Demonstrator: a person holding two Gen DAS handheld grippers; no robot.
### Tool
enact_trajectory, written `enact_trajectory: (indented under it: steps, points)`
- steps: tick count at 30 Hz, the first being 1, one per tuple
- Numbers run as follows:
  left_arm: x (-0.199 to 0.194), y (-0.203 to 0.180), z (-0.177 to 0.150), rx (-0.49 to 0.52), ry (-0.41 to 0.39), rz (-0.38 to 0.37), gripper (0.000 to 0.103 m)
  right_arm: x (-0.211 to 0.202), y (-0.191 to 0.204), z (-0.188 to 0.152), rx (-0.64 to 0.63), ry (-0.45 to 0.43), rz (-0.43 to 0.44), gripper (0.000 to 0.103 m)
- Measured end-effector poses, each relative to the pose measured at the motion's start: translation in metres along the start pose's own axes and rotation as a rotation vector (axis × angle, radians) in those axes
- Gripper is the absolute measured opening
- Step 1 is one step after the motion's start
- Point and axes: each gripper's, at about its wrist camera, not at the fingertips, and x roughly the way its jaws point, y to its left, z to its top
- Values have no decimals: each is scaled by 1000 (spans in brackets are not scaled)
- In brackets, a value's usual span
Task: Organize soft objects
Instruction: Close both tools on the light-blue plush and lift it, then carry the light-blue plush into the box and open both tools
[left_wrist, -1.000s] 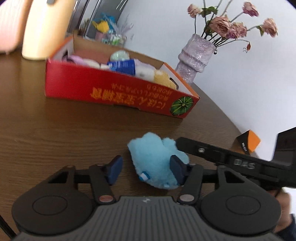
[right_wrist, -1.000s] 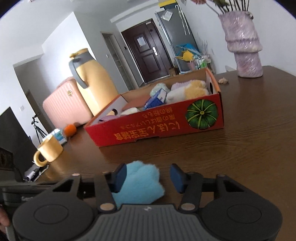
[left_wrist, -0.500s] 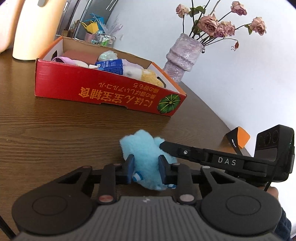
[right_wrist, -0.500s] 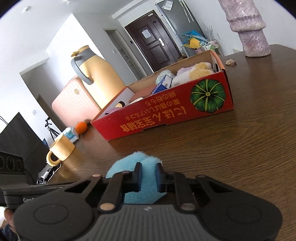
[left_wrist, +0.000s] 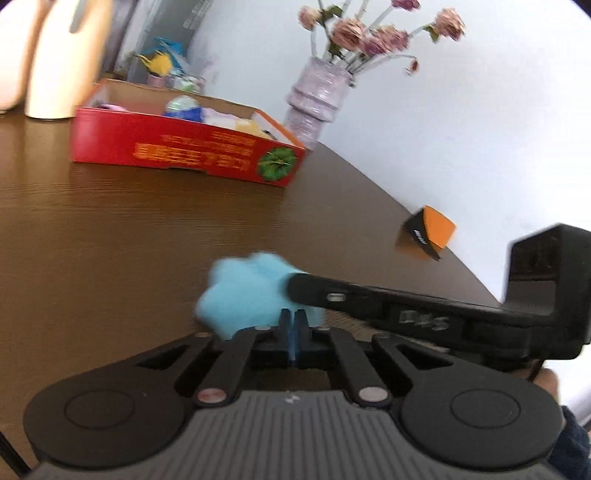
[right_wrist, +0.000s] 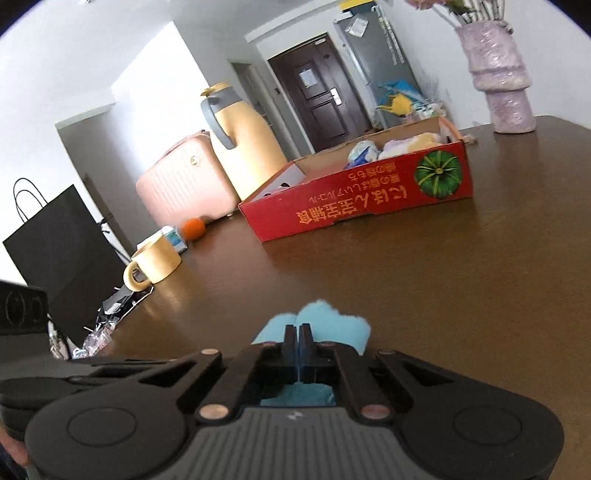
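Blue plush toy (left_wrist: 255, 291) lies low over the brown wooden counter (left_wrist: 110, 236), in front of both cameras and well apart from the red cardboard box (left_wrist: 184, 147). I cannot tell if it touches the counter or is lifted.

The left gripper (left_wrist: 293, 321) has its jaws pressed almost together, with only a thin blue strip between them, so it is pinching the near edge of the toy. The right gripper (right_wrist: 298, 336) has its jaws clenched in the same way on the toy (right_wrist: 317, 321); blue fluff shows beyond the jaws and also under them. In the left wrist view the right gripper comes in from the right side and its tip (left_wrist: 299, 290) touches the toy. Its body has pale letters, too blurred to read.

The box stands farther back with several soft things inside. In the right wrist view its red side (right_wrist: 369, 199) carries orange Japanese writing, seen upside down, and a picture of a green pumpkin (right_wrist: 438, 171).

Around the box stand a purple vase (left_wrist: 317, 99) with pink flowers, a yellow thermos jug (right_wrist: 240, 147) and a yellow mug (right_wrist: 155, 264). A small orange and black box (left_wrist: 428, 232) lies at the counter edge.
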Motion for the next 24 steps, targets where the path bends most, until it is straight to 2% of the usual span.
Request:
enact_trajectory:
  steps: [4, 5, 6, 8, 11, 13, 15, 18, 19, 20, 24]
  points:
    - [-19, 5, -14, -16, -37, 75, 9, -20, -4, -8, 33, -47, -55, 21]
    - [-24, 9, -15, -14, -47, 100, 17, -21, -8, -8, 50, -55, -72, 26]
    - [-26, 14, -15, -19, -53, 117, 30, -22, -11, -8, 75, -61, -90, 28]
    - [-27, 23, -10, -56, -56, 132, 42, -22, -16, -9, 105, -58, -117, 32]
    - [-24, 26, -5, -62, -65, 103, 42, -21, -22, -10, 125, -66, -107, 40]
    - [-18, 26, 1, -52, -65, 73, 42, -17, -26, -10, 142, -66, -92, 40]
    - [-7, 32, 6, -91, -36, 28, 41, -11, -28, -9, 148, -66, -94, 40]
    - [7, 40, 7, -142, 4, 2, 41, 0, -33, -8, 171, -53, -88, 40]
    - [10, 43, 6, -156, 11, -9, 39, 3, -36, -9, 185, -43, -86, 39]
    - [13, 46, 5, -178, 17, -29, 33, 6, -38, -10, 198, -39, -73, 37]
    - [17, 56, 5, -238, 30, -89, 32, 8, -39, -9, 202, -18, -33, 33]
